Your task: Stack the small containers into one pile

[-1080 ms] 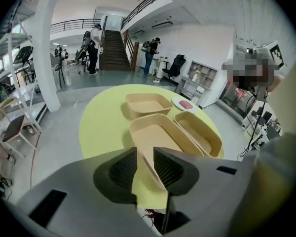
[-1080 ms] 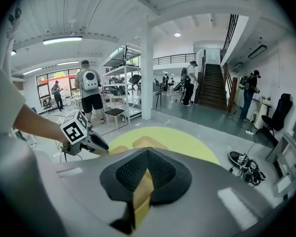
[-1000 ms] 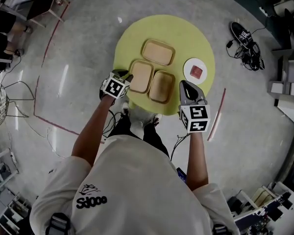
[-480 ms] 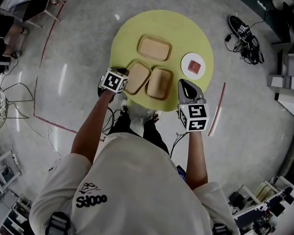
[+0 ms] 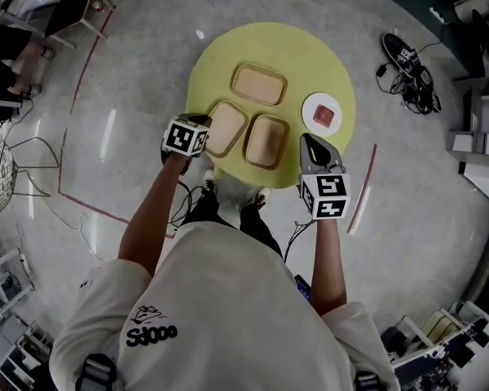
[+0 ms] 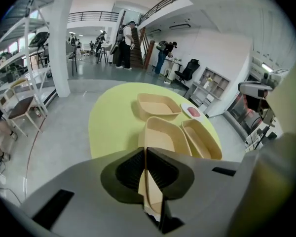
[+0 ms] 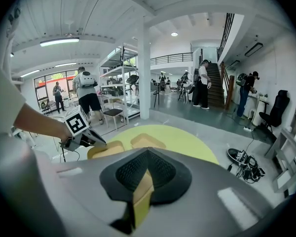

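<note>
Three tan containers stand on the round yellow table (image 5: 310, 63): a far one (image 5: 261, 84), a near-left one (image 5: 228, 129) and a near-right one (image 5: 268, 142). My left gripper (image 5: 208, 125) has just been closing and is shut on the near-left container's (image 6: 163, 137) near rim, with the thin wall between its pads (image 6: 133, 172). My right gripper (image 5: 304, 139) hovers at the table's near right edge, apart from the near-right container. In the right gripper view only a narrow tan-yellow strip shows between its jaws (image 7: 147, 157). I cannot tell what that strip is.
A white plate (image 5: 323, 115) with a red item sits on the table's right side, just beyond my right gripper. Shoes and cables (image 5: 407, 68) lie on the floor at right. Red tape lines (image 5: 81, 72) mark the floor at left. People stand by distant stairs (image 6: 128, 38).
The left gripper's jaws, open a second ago beside the near-left container, have closed on its rim. The right gripper has kept its place.
</note>
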A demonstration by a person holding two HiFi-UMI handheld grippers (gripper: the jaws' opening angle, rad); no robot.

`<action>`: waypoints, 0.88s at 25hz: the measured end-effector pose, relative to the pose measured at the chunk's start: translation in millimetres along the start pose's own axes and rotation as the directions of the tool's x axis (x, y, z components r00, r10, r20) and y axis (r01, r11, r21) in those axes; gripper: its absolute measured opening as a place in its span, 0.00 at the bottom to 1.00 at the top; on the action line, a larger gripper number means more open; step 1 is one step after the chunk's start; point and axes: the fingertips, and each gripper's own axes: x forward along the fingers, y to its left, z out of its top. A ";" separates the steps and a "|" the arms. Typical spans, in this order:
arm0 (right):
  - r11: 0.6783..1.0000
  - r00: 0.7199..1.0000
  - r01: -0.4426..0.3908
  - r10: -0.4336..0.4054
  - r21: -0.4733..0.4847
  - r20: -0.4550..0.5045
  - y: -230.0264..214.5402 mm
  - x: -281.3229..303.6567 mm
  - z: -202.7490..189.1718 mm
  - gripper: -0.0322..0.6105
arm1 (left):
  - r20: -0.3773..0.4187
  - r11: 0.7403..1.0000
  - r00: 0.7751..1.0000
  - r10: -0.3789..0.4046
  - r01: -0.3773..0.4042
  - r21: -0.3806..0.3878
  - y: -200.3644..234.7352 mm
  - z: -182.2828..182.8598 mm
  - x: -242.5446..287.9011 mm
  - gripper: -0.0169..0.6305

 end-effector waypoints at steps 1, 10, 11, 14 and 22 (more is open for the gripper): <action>1.000 1.000 -0.001 0.001 -0.001 0.003 0.0 -0.6 1.1 0.06 | 0.017 1.000 1.000 -0.001 0.001 -0.020 0.2 3.4 -4.1 0.06; 1.000 1.000 0.002 -0.002 -0.004 0.025 -2.8 -9.4 3.6 0.06 | 0.150 0.986 0.987 -0.056 0.078 -0.150 -26.8 34.8 -27.2 0.06; 1.000 1.000 0.003 -0.003 -0.004 0.029 -2.9 -10.8 4.3 0.06 | 0.165 0.983 0.984 -0.062 0.089 -0.162 -29.9 38.5 -30.3 0.06; 1.000 0.999 0.007 -0.007 0.001 0.036 -5.0 -15.2 4.4 0.06 | 0.198 0.976 0.977 -0.085 0.121 -0.181 -42.1 48.7 -37.0 0.06; 0.999 0.999 0.024 -0.025 0.026 0.033 -11.7 -24.4 -5.0 0.06 | 0.227 0.933 0.951 -0.208 0.263 -0.245 -85.4 54.9 -23.4 0.06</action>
